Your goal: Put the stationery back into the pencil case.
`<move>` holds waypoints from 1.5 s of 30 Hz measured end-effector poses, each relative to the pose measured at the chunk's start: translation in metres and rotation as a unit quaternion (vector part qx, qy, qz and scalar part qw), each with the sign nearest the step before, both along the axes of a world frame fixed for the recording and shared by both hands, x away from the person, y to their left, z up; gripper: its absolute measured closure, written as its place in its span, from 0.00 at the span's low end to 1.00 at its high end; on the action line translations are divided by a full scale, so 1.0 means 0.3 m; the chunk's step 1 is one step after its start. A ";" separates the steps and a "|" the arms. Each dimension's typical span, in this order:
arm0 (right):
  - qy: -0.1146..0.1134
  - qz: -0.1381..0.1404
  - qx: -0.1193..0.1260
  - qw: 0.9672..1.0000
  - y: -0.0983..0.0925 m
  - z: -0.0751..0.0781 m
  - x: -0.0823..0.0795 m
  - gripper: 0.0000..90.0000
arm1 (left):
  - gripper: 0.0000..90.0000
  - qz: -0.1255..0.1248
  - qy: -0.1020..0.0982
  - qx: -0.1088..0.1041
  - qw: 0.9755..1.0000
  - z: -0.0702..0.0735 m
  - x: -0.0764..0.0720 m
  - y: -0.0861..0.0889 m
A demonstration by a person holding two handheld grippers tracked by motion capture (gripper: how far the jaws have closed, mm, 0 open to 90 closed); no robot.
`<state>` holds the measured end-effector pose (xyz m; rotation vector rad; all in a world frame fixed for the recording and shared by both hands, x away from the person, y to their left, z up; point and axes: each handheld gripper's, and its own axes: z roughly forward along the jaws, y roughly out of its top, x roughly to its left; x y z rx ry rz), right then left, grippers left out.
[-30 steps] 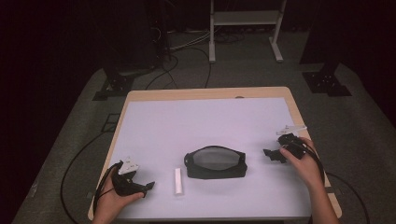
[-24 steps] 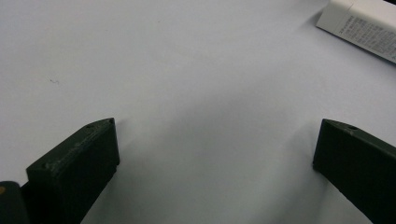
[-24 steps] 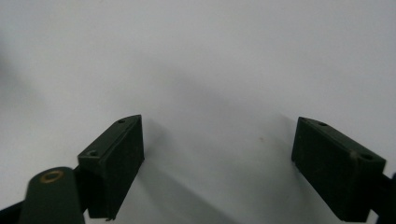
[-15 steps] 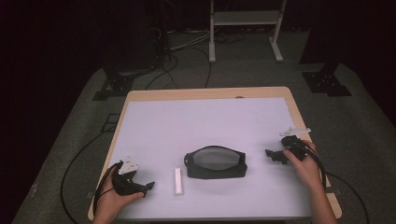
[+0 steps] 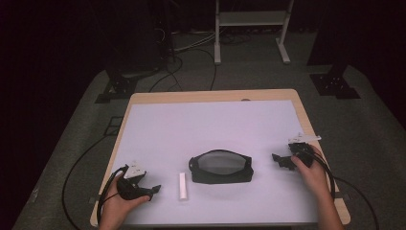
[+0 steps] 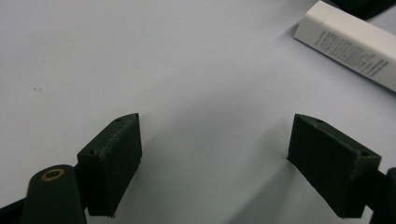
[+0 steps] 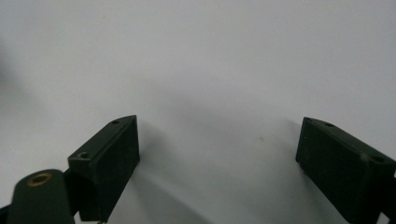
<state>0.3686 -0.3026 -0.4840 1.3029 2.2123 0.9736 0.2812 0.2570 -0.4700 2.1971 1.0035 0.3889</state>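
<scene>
One white tube (image 5: 182,186) lying flat near the front edge, one black pouch (image 5: 220,166) just right of it, apart from it, mid-table; two grippers, one per hand. Left gripper (image 5: 152,190) low at the front left corner, hand wrapped around its body, jaws pointing right toward the tube and stopping short of it. Jaws there just been closing a little, yet spread wide in the left gripper view, nothing but bare sheet between them, tube (image 6: 348,44) off at the upper right. Right gripper (image 5: 281,160) resting at the right edge, wrist angled inward, jaws aimed left at the pouch, a clear gap between. Spread wide too, nothing between them in the right gripper view. Underneath, a white sheet (image 5: 210,124) over a light wooden table (image 5: 210,96). Beyond, grey floor, black cables (image 5: 182,62) snaking about, a white metal stand (image 5: 251,24) at the back, darkness all round
</scene>
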 end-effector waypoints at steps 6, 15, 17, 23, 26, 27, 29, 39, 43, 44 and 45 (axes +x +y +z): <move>-0.001 0.000 0.000 1.000 0.000 -0.001 0.000 0.14 | 0.27 -0.001 0.009 -0.004 1.000 0.024 -0.011 -0.023; 0.000 0.000 0.001 1.000 0.000 -0.001 0.000 0.14 | 0.35 -0.017 0.014 -0.017 1.000 0.064 -0.023 -0.070; 0.000 0.000 0.001 1.000 -0.001 -0.001 0.000 0.14 | 0.35 -0.019 0.016 -0.020 1.000 0.072 -0.024 -0.081; 0.000 0.000 0.001 1.000 -0.001 -0.001 0.001 0.14 | 0.33 -0.017 0.016 -0.016 1.000 0.093 -0.033 -0.118; 0.000 0.000 0.001 1.000 -0.001 -0.001 0.001 0.14 | 0.31 -0.017 0.019 -0.015 1.000 0.097 -0.034 -0.137; 0.000 0.000 0.001 1.000 -0.001 -0.001 0.001 0.14 | 0.30 -0.017 0.019 -0.015 1.000 0.097 -0.034 -0.137; 0.000 0.000 0.001 1.000 -0.001 -0.001 0.001 0.14 | 0.28 -0.019 0.021 -0.016 0.999 0.096 -0.033 -0.159; 0.001 0.000 0.002 1.000 0.000 -0.001 0.001 0.14 | 0.25 -0.023 0.023 -0.011 0.999 0.101 -0.032 -0.227; 0.001 0.000 0.002 1.000 0.000 -0.001 0.001 0.14 | 0.24 -0.023 0.027 -0.004 0.999 0.094 -0.027 -0.248; 0.001 0.000 0.002 1.000 0.000 -0.001 0.001 0.14 | 0.24 -0.023 0.029 -0.003 0.999 0.091 -0.027 -0.257; 0.001 0.000 0.002 1.000 0.000 -0.001 0.001 0.14 | 0.24 -0.022 0.029 -0.003 0.999 0.090 -0.026 -0.262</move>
